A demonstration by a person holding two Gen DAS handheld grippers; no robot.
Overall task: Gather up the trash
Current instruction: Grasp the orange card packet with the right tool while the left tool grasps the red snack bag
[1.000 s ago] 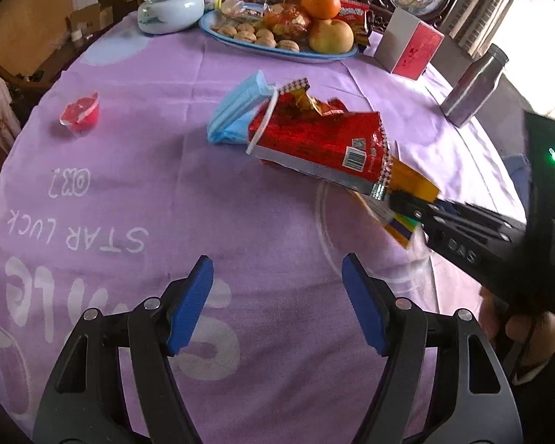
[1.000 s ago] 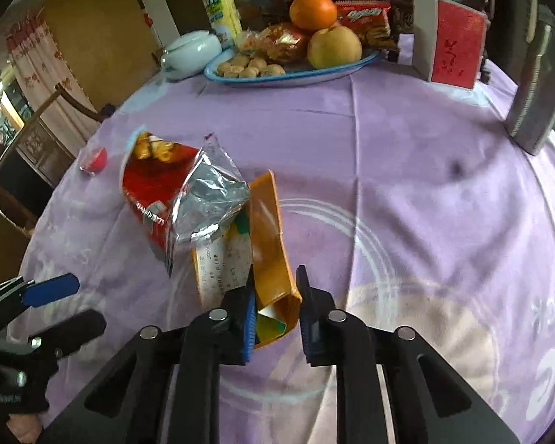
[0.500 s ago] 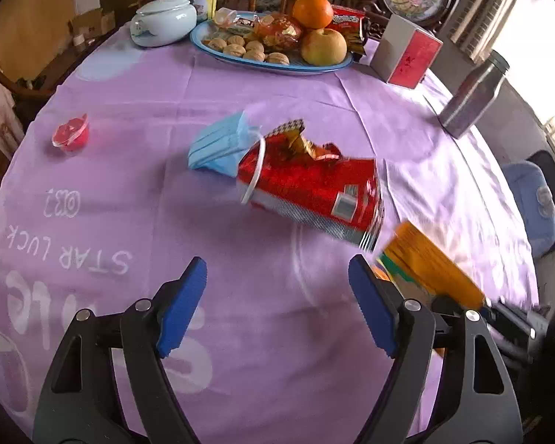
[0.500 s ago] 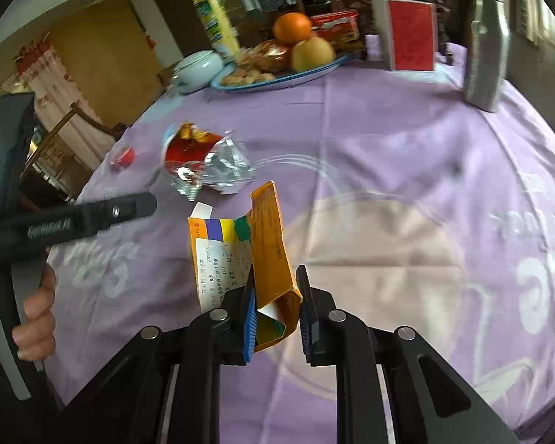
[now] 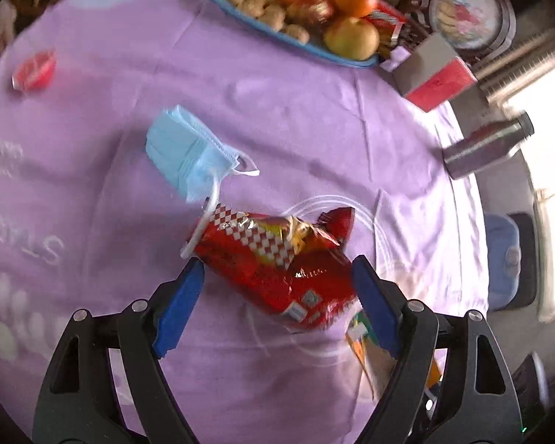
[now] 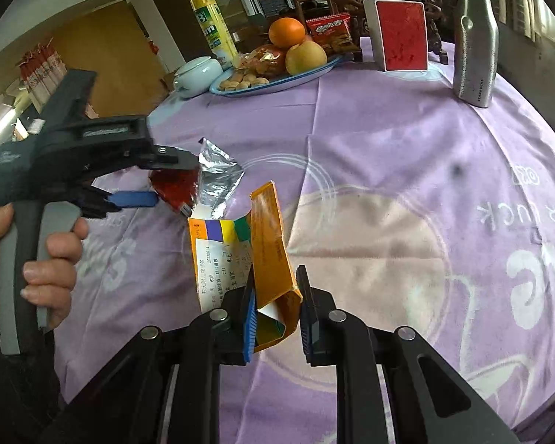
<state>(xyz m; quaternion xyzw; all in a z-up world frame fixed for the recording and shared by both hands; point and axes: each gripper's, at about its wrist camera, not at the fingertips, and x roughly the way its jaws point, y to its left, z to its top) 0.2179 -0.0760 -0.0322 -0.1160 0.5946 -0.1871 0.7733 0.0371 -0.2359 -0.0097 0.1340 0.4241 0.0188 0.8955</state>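
The right gripper (image 6: 275,309) is clenched on an orange packet (image 6: 272,255) above the purple tablecloth (image 6: 388,140). The left gripper (image 5: 277,292) stands wide, its blue pads on both sides of the red snack bag (image 5: 277,259). A blue face mask (image 5: 185,151) lies just beyond it. At the far edge are a fruit plate (image 6: 277,81), a red box (image 6: 401,35) and a steel bottle (image 6: 475,37).
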